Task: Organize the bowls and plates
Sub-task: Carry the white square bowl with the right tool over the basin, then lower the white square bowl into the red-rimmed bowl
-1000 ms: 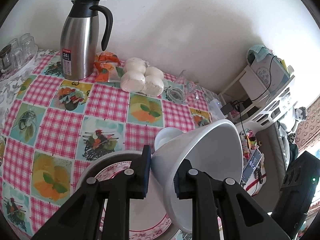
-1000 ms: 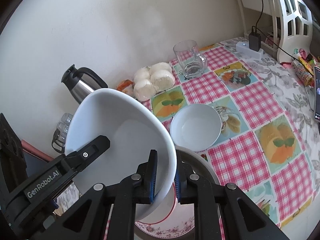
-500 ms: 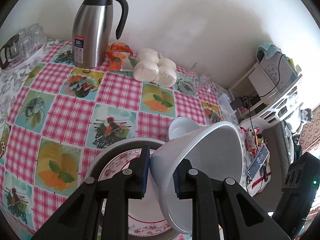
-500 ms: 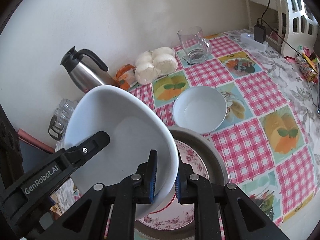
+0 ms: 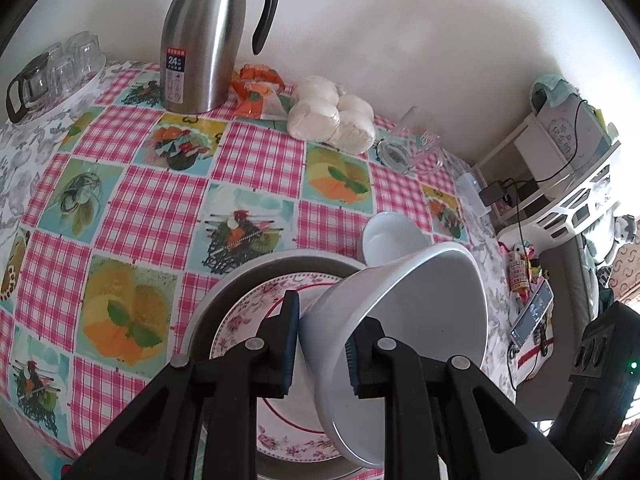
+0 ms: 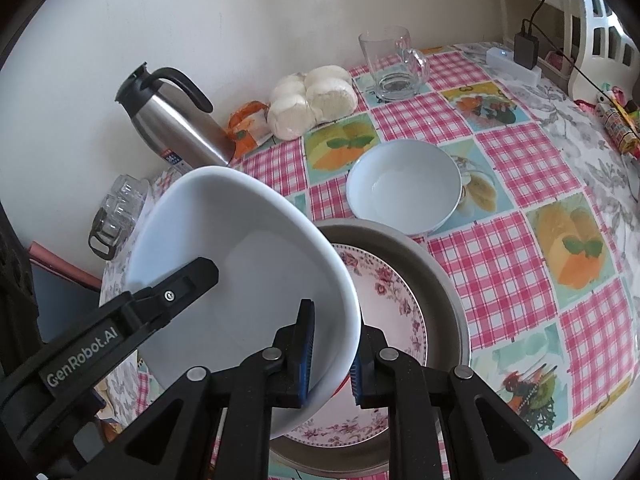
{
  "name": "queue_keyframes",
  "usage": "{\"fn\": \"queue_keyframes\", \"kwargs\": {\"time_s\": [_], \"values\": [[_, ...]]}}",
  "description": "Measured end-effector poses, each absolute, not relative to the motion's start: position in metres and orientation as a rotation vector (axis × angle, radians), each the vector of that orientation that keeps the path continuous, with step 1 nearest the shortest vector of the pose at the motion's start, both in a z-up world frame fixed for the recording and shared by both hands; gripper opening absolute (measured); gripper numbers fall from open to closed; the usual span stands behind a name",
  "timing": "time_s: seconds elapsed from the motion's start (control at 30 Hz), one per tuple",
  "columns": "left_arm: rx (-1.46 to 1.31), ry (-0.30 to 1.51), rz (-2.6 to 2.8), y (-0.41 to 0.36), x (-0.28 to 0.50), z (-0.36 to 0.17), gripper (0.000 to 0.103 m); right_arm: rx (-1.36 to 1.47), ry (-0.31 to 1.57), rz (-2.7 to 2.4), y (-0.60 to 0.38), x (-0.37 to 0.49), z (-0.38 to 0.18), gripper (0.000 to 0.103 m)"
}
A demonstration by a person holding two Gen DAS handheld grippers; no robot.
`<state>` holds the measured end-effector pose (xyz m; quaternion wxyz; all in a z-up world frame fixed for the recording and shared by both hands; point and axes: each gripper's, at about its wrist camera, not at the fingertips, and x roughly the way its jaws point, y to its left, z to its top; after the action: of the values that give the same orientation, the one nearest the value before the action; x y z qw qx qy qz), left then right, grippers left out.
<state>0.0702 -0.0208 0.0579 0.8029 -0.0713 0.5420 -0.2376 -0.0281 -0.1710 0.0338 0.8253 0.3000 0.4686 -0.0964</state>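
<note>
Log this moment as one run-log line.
left tool: shut on large white bowl rim | right tool: shut on opposite rim | bowl: tilted above floral plate in metal pan

Glossy white bowl [image 6: 248,264] over a floral glazed plate [image 6: 392,300] in a dull metal pan [image 6: 440,276]; brushed-steel flask [image 5: 200,36], clear glass mug [image 6: 392,64], shiny checked tablecloth [image 5: 152,208].

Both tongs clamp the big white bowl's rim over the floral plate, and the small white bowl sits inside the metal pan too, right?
Not quite. The small white bowl stands on the tablecloth beside the metal pan, not inside it; the right wrist view shows this. The rest holds: both tongs clamp the big white bowl over the floral plate.
</note>
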Motion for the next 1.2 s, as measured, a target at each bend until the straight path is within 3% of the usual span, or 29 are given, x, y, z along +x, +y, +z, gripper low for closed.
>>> {"fn": "queue_keyframes", "kwargs": {"time_s": [1.2], "values": [[-0.105,1.208,-0.429,-0.015,0.074,0.039,0.021,0.551,1.061,-0.235,-0.163,-0.025,0.028,0.022]]}}
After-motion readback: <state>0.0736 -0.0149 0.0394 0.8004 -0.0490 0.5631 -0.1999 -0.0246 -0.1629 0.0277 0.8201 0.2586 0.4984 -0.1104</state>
